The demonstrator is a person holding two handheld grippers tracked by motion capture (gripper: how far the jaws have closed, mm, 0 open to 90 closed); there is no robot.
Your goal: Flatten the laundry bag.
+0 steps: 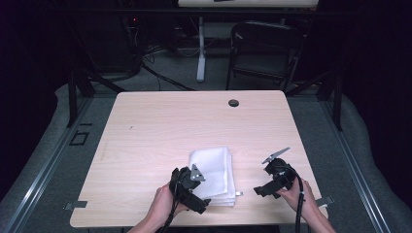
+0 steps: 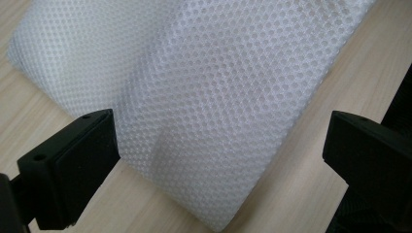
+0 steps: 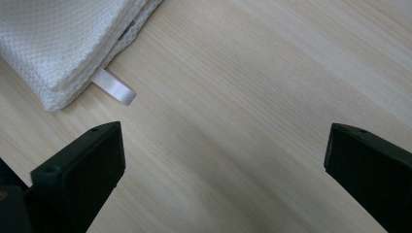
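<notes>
The folded white mesh cloth (image 1: 214, 172) lies near the front edge of the bench (image 1: 160, 126), a little toward the person's side of the middle, with wide bare wood open behind it and to both sides of it. The left tongs (image 1: 206, 204) hang over the cloth's front left corner, jaws spread wide and holding nothing; in the left gripper view the cloth (image 2: 204, 97) runs between and past the 2 black jaws, and its near corner points down toward the camera. The right tongs (image 1: 258, 191) hover over bare wood just to the right of the cloth, jaws also wide apart and empty, with clear bench all around them out to the right edge. The cloth is an open honeycomb weave of small round holes, soft and slightly rumpled, folded into several layers whose stacked edges (image 3: 104, 53) show in the right gripper view. A smooth, glossy white ribbon loop (image 3: 114, 87) sticks out from under those layers and lies flat on the wood. The bench top is pale, straight-grained wood with rounded corners, and a small dark round grommet (image 1: 233, 103) sits far behind the cloth near the back edge.
</notes>
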